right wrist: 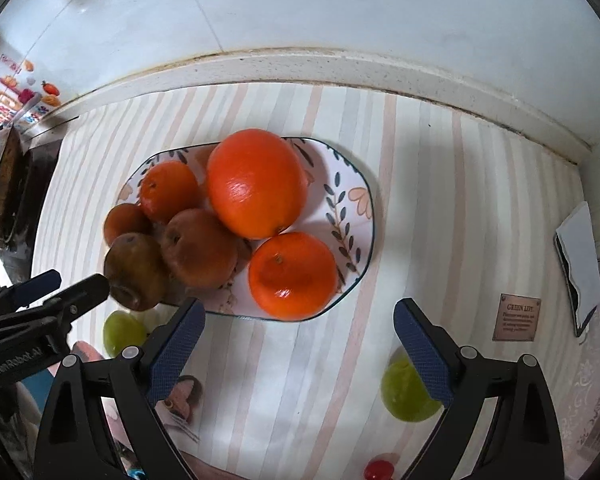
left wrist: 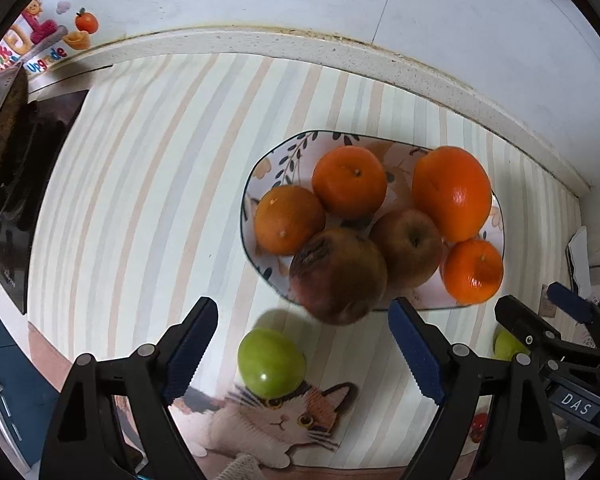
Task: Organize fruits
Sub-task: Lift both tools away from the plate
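Note:
A patterned plate (left wrist: 284,160) (right wrist: 348,196) holds several oranges, among them a big one (left wrist: 452,192) (right wrist: 256,184), and two brownish apples. One apple (left wrist: 338,276) (right wrist: 136,272) sits blurred at the plate's near edge, just ahead of my open left gripper (left wrist: 304,344). A green fruit (left wrist: 271,362) (right wrist: 123,332) lies on the cloth between the left fingers. My right gripper (right wrist: 300,344) is open and empty; a second green fruit (right wrist: 408,396) (left wrist: 508,344) lies by its right finger (right wrist: 420,352).
The striped cloth with a cat picture (left wrist: 284,420) covers the counter. A dark stove (left wrist: 16,168) is at the left. The wall kerb (right wrist: 340,68) runs behind. A phone-like object (right wrist: 580,272) and a small red item (right wrist: 378,470) lie at the right.

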Demonstrator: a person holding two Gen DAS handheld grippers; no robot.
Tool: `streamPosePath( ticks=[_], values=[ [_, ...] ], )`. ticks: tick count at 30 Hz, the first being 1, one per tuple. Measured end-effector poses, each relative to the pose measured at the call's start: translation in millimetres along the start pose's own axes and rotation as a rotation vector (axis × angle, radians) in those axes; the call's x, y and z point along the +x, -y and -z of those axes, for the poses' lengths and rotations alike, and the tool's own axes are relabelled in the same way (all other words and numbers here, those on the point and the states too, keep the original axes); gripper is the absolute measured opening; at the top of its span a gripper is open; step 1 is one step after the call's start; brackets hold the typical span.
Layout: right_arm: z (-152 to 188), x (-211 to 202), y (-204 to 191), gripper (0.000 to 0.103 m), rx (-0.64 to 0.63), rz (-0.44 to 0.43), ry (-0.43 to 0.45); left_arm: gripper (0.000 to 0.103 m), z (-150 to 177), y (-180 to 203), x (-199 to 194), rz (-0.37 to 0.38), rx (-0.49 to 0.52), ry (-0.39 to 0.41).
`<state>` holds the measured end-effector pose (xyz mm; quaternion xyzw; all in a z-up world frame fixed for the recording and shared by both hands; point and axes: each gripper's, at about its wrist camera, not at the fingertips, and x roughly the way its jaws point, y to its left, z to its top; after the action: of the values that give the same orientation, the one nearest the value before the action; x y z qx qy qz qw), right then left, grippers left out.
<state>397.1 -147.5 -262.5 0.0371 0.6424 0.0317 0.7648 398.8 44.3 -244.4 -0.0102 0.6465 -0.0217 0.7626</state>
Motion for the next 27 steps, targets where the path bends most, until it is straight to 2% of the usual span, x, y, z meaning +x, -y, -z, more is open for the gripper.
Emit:
streamPosePath(
  ticks=[12,18,27],
  values=[
    [30,-38,-13,0.097,-0.035,0.003,0.077,0.087,33,9,-42,-0.016,0.008,0.118],
    [48,-68,-15,0.097,-0.048,0.002,0.135,0.087,48,16,-75,-0.013,0.025,0.2],
    [73,-124,-9,0.097,-0.046,-0.011,0.245,0.087,76,22,-116,0.012,0.034,0.276]
  ],
)
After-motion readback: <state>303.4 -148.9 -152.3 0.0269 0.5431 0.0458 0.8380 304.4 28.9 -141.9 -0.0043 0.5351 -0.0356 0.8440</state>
